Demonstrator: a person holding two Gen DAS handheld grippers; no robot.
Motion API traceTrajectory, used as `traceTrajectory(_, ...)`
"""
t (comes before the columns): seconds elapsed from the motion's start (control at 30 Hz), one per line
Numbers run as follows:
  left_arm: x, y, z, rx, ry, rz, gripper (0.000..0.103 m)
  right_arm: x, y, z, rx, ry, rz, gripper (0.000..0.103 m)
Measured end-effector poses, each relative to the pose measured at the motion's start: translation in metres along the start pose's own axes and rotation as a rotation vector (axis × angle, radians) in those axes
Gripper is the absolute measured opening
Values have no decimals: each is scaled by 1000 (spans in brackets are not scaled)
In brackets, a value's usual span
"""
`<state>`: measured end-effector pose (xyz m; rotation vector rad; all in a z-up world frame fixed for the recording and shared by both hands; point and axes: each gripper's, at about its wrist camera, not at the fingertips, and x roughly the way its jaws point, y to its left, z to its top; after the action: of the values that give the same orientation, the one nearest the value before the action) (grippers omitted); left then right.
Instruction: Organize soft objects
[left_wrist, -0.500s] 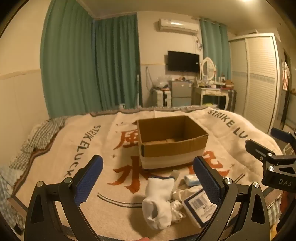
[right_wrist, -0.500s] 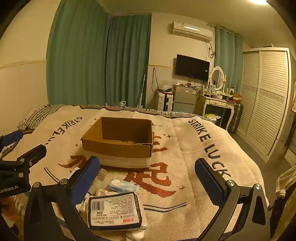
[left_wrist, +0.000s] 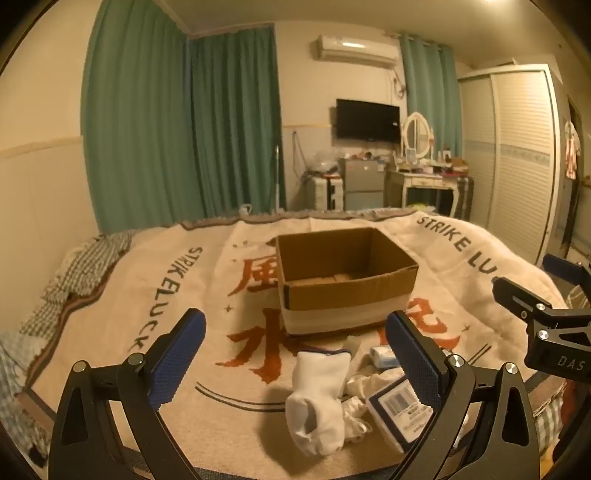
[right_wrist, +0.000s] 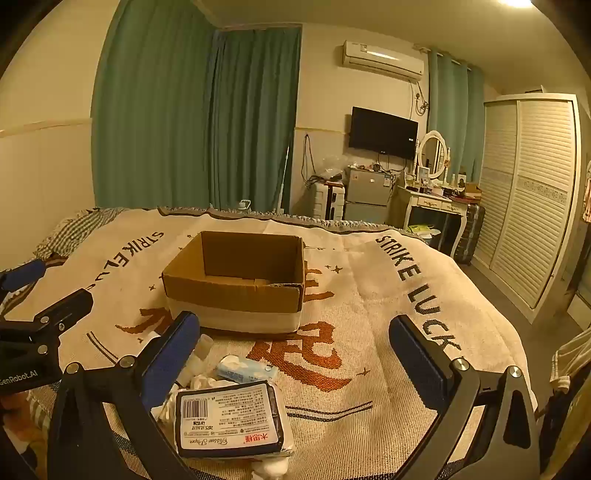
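left gripper (left_wrist: 295, 354) – fingers wide apart | right gripper (right_wrist: 295, 354) – fingers wide, empty

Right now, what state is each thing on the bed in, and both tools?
Cardboard box: open-topped, looks empty.
White sock: crumpled, lying in front of the box.
Tissue pack: sealed, flat, label up.
Small blue packet: lying flat.
Left tool: open, holding nothing.
Right tool: open, holding nothing.
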<state>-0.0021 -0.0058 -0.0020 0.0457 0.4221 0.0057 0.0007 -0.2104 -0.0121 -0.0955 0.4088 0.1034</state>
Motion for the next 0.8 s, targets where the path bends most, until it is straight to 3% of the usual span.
traceTrajectory(0.8, 0, 7, 1, 2, 5, 6, 99, 6, 4, -3, 0, 21, 2, 103)
